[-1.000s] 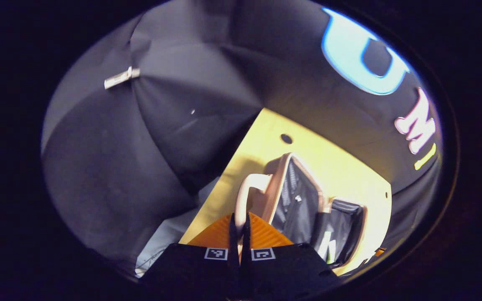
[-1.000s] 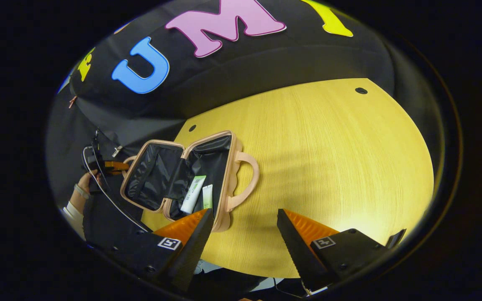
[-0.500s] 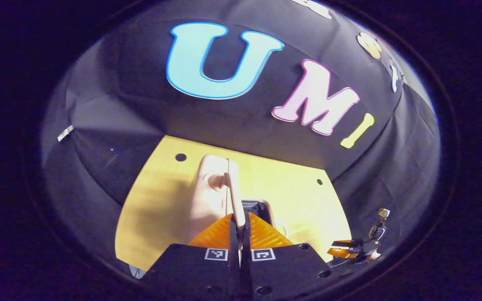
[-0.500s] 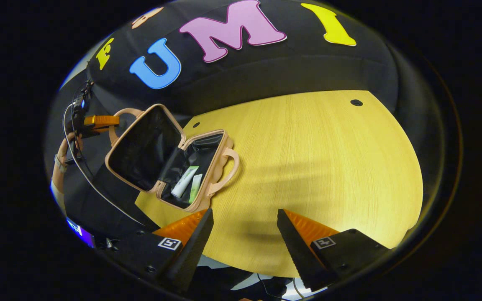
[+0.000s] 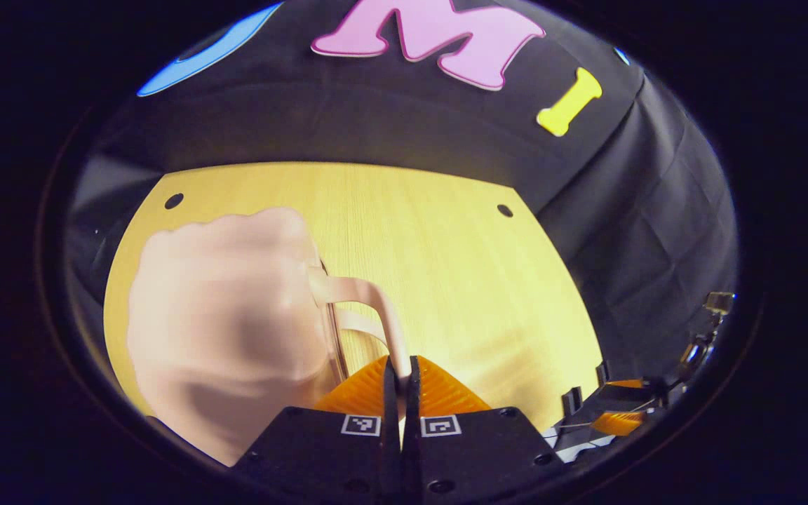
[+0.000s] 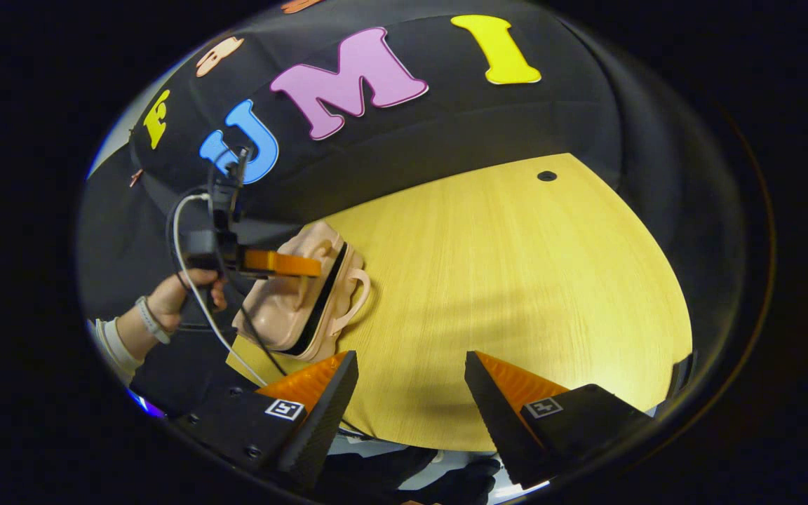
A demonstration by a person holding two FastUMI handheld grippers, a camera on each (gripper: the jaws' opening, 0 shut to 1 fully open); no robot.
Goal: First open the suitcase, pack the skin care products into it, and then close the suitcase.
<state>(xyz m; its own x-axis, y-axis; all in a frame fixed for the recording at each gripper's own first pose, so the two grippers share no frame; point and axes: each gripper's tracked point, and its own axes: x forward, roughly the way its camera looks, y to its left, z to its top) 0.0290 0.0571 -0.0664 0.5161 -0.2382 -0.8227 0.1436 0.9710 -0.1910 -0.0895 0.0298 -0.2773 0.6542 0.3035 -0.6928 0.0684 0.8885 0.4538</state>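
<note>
In the left gripper view the pale pink suitcase point(image 5: 221, 330) looms blurred at the left, and its lid handle point(image 5: 369, 308) runs down into my left gripper point(image 5: 402, 366), which is shut on it. The right gripper view has the suitcase point(image 6: 292, 308) on the wooden table's left part, its lid lowered almost onto the base with a narrow dark gap between them. There the left gripper point(image 6: 311, 266) holds the lid handle from above. The skin care products are hidden inside. My right gripper point(image 6: 411, 365) hangs open over the table's near edge, right of the suitcase, holding nothing.
The yellow wooden table point(image 6: 516, 280) has bare room to the right of the suitcase and a small round hole point(image 6: 546, 175) near its far edge. A person's hand point(image 6: 179, 298) and a white cable point(image 6: 186, 280) sit left of the suitcase. The right gripper point(image 5: 611, 405) is at the table's right edge.
The left gripper has swung the lid by its handle from wide open down to almost closed, hiding the tubes inside. The right gripper has stayed open in about the same place.
</note>
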